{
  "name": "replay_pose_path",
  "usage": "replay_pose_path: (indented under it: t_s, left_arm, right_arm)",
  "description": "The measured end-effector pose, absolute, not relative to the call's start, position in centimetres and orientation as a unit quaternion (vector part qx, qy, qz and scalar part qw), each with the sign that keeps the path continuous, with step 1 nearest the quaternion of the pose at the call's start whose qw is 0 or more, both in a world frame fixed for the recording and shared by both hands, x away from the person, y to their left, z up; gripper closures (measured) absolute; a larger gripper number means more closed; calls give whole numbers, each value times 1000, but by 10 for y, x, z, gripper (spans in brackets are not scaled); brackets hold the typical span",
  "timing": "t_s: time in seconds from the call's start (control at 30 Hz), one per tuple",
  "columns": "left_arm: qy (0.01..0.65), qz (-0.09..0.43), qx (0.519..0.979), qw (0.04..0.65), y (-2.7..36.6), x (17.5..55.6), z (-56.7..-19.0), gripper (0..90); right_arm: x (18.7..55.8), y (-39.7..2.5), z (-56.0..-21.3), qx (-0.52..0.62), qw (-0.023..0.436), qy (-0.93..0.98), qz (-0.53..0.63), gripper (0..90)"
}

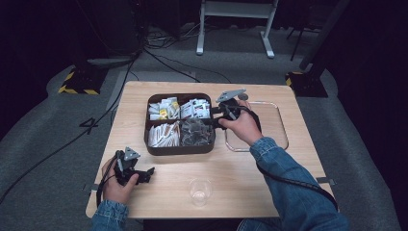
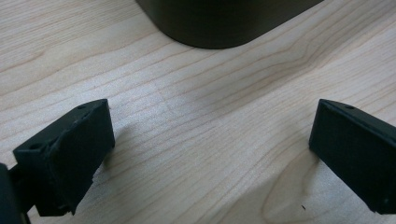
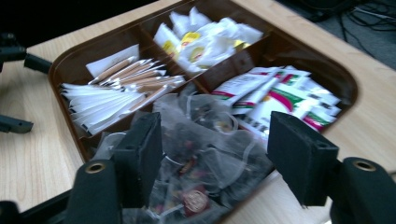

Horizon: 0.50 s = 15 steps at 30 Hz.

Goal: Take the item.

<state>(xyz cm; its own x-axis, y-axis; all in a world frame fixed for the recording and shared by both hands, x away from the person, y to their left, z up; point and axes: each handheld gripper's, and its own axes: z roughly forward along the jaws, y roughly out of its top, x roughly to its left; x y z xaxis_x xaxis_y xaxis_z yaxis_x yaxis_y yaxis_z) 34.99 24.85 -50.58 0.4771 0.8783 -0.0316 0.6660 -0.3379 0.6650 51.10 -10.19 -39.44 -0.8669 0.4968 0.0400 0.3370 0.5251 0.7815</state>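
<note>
Wide-open right gripper [image 3: 215, 154] straddles dark mesh tea bags [image 3: 201, 154] in the brown four-compartment tray [image 3: 70, 70]. Left gripper [image 2: 210, 154], also wide, hovers over bare wooden table [image 2: 196, 130]; the tray's rounded corner lies ahead.

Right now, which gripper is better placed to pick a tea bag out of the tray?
Right. The right gripper hangs open over the tea bags in the tray; the left gripper rests open on the table, short of it.
</note>
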Motion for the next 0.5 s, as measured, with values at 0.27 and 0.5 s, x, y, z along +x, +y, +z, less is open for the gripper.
replay_pose_path:
  t_s: [0.27, 0.5]
  left_arm:
    - [482, 169, 800, 314, 248, 350, -506, 5]
    - [483, 170, 800, 314, 249, 350, -506, 5]
  right_arm:
    - [511, -81, -411, 231, 84, 879, 409, 389]
    - [507, -69, -426, 219, 82, 892, 388, 448]
